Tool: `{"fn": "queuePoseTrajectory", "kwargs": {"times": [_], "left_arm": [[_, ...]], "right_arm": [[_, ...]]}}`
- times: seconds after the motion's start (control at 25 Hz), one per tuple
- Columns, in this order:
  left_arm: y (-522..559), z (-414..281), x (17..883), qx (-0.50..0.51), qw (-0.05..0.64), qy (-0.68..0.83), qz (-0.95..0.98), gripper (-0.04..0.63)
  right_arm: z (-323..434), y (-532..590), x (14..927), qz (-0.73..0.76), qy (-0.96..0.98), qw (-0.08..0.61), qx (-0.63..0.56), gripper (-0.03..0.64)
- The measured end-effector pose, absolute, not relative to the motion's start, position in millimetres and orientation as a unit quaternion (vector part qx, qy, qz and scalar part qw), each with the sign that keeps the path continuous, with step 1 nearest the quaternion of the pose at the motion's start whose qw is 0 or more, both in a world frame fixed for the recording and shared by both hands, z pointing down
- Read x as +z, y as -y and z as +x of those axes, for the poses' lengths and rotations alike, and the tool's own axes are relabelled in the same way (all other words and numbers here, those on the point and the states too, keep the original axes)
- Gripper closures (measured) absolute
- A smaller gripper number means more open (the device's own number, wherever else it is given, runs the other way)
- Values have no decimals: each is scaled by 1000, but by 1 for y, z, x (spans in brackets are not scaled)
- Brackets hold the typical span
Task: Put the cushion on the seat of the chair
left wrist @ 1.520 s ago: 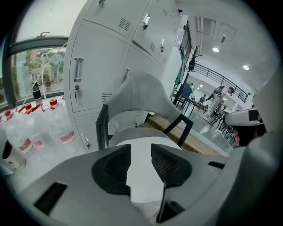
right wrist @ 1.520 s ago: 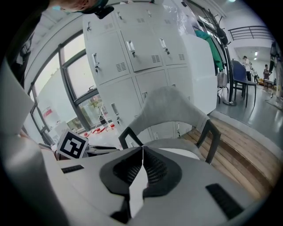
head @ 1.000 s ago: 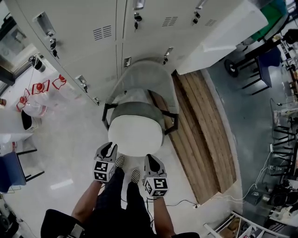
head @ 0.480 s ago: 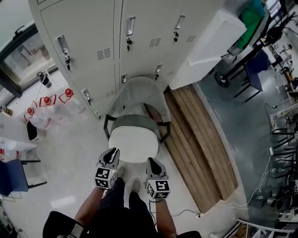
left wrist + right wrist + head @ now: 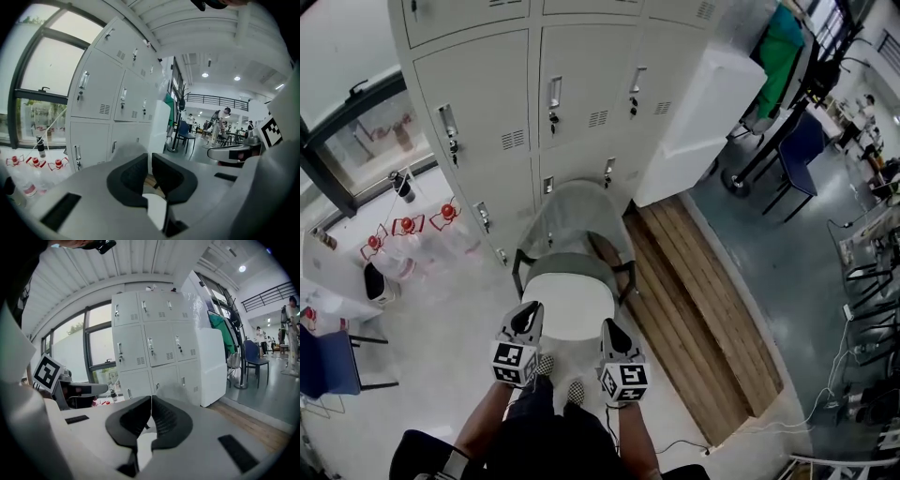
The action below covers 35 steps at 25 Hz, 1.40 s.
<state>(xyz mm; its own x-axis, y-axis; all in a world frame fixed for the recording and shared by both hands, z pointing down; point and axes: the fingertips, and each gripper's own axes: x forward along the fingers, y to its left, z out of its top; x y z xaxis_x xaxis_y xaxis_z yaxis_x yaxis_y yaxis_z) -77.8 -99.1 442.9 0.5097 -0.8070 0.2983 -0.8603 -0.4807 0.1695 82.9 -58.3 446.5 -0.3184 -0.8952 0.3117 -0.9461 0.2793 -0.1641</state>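
Observation:
A round white cushion lies flat on the seat of the grey chair, which stands against the lockers. Both grippers hover at the cushion's near edge, above it and apart from it. My left gripper is shut with nothing between its pads. My right gripper is also shut and empty. In the left gripper view the left gripper has its pads nearly touching, with a strip of cushion showing below them. The right gripper view shows the right gripper with its pads pressed together.
White lockers stand behind the chair. A white cabinet and a wooden platform lie to the right. Clear bottles with red caps stand at the left, and a blue chair lower left. The person's shoes are below the grippers.
Both grippers have risen away from the cushion, which stays on the seat. The left jaws have gone from open to shut. The head view has tilted up, showing more of the lockers.

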Motion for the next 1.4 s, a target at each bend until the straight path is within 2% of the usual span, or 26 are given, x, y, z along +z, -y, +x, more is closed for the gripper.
{"fn": "queuePoseTrajectory", "kwargs": {"times": [0.76, 1.4], "left_arm": [[21, -62, 347, 66, 60, 502, 860, 558], [-39, -44, 333, 58, 40, 486, 871, 558]], "right_arm": [[91, -2, 354, 561, 823, 26, 80, 588], [99, -57, 349, 554, 830, 25, 64, 588]]}}
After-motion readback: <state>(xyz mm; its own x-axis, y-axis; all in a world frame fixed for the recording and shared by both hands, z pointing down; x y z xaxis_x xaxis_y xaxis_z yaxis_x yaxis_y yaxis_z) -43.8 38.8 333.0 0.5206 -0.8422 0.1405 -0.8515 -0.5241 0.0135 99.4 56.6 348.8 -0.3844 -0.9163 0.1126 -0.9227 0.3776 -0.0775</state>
